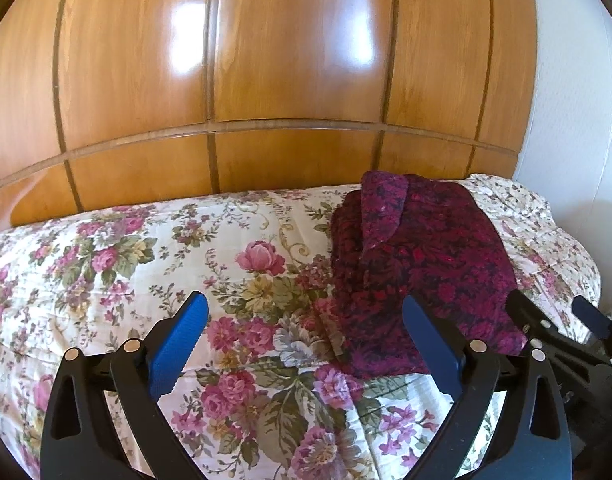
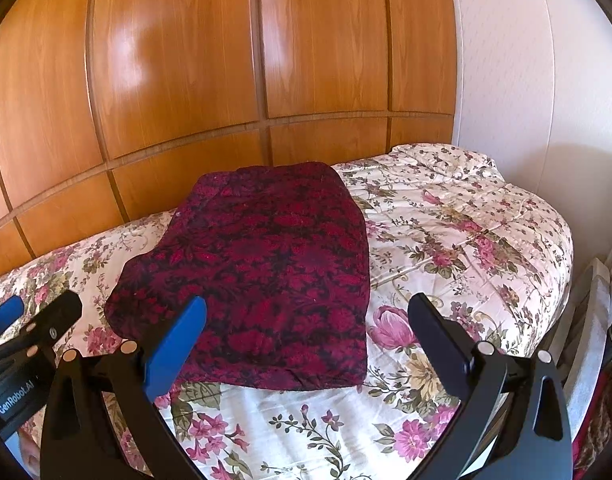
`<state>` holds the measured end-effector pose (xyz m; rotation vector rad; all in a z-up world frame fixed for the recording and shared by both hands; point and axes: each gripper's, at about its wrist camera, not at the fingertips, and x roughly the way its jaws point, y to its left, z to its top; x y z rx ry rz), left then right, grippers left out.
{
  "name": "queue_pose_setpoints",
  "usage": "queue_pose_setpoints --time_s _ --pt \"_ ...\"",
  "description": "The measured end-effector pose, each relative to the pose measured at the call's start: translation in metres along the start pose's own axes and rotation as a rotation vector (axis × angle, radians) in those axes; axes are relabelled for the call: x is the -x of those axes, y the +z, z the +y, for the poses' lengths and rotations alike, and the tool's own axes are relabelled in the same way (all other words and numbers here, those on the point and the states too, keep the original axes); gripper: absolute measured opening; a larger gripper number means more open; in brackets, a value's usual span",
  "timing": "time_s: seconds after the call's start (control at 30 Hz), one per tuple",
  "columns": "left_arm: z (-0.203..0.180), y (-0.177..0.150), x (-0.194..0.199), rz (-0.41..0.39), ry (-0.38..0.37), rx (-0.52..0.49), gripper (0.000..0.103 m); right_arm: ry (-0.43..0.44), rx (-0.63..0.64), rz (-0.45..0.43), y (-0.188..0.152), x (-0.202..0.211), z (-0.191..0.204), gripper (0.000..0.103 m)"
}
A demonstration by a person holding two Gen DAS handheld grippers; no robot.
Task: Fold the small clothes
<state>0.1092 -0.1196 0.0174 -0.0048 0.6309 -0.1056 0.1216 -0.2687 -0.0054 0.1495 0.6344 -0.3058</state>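
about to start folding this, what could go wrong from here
The dark red garment lies against the wooden headboard, so its far edge may be awkward to grab. Its left side is already bunched, so a fold could trap wrinkles. The floral bedspread underneath is soft; the fingers might pinch it too.

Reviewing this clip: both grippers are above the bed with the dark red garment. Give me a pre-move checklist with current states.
1. Left gripper open, holding nothing: ok.
2. Right gripper open, holding nothing: ok.
3. Dark red garment lies on the floral bedspread, within view of both cameras: ok.
4. Garment flat: not ok, a flap is bunched on its left side.
5. Nothing lies on top of the garment: ok.
6. Fold finished: cannot tell.
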Motion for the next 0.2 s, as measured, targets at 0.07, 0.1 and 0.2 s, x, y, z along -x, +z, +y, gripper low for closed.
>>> queue_pose_setpoints --time_s 0.07,0.1,0.2 --pt "-0.0005 -0.0028 0.0001 -0.009 0.015 -0.024 0.097 0.003 -0.005 0.000 0.0006 -0.0005 -0.0005 0.101" --pt "-0.0002 -0.0042 -0.0012 -0.006 0.014 -0.032 0.097 0.004 -0.008 -0.003 0.0010 -0.0005 -0.0007 0.101" --pt "0.0027 -0.0074 -0.0068 0.021 0.006 -0.019 0.097 0.010 -0.009 -0.007 0.0014 0.0002 0.0008 0.101"
